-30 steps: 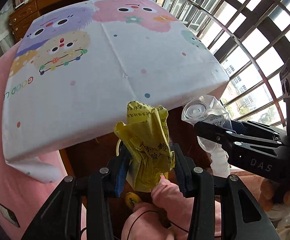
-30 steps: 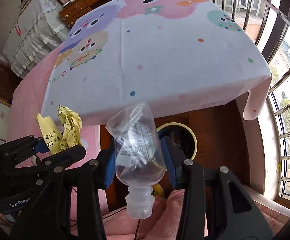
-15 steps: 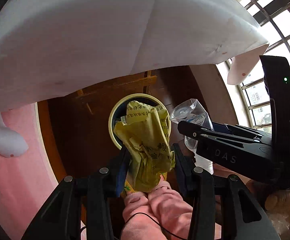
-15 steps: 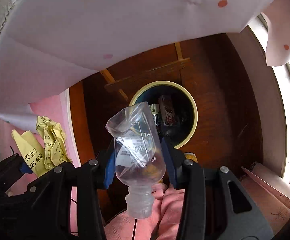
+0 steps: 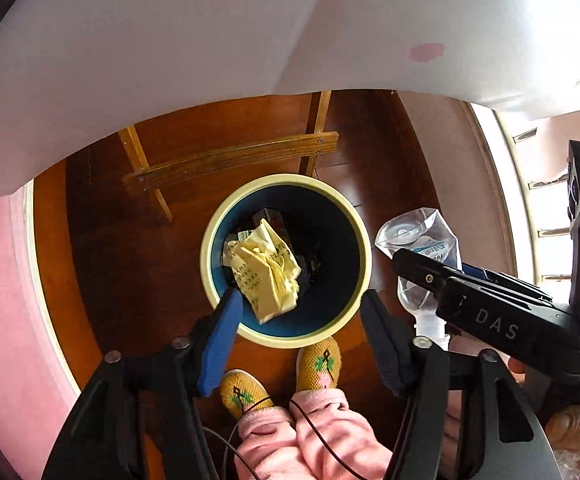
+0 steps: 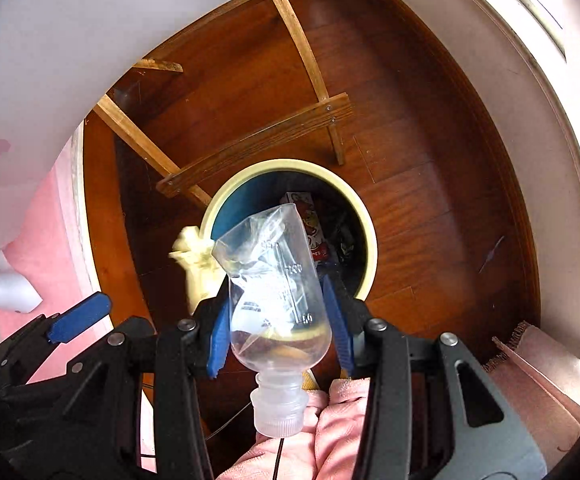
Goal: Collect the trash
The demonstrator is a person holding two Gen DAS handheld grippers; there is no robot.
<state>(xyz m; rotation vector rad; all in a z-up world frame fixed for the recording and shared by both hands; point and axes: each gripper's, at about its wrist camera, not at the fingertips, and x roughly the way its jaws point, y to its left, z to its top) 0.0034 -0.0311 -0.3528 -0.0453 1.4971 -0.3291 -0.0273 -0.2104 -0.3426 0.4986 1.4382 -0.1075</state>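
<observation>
Left gripper jaws spread wide, nothing btwn them. Right gripper clamped on clear plastic bottle, neck toward camera, above bin rim. Vs 0.5 s ago: yellow crumpled paper has left the left jaws, now inside bin w/ other trash. Wood floor, white tablecloth overhead.

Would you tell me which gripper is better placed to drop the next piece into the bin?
Right: the right gripper grips the clear bottle above the bin; the left gripper is open and empty.
</observation>
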